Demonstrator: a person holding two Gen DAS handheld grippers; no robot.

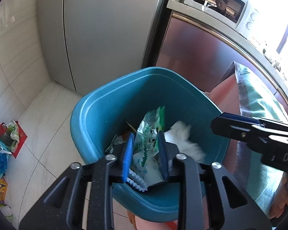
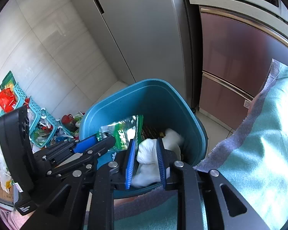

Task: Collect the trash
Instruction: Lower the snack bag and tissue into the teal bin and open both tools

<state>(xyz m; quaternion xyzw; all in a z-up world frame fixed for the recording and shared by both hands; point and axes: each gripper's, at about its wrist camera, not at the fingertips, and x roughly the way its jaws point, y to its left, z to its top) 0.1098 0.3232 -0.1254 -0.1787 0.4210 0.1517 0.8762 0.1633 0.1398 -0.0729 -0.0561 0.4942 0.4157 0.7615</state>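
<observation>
Here both grippers hang over the mouth of a teal plastic bin [image 1: 98, 115], which stands on a pale tiled floor beside a tall grey refrigerator [image 1: 105, 28]. The left gripper [image 1: 146, 153] has its blue pads parted around a clear-and-green snack wrapper [image 1: 149, 134]; the wrapper sits between the fingers and reaches down into the bin, and whether the pads press it cannot be told. The right gripper [image 2: 146, 161] has a crumpled white tissue [image 2: 149, 153] between its pads, likewise inside the bin's rim, grip unclear. A teal towel [image 2: 259, 143] drapes at the right. More litter and a perforated teal basket [image 2: 38, 118] lie along the wall.
</observation>
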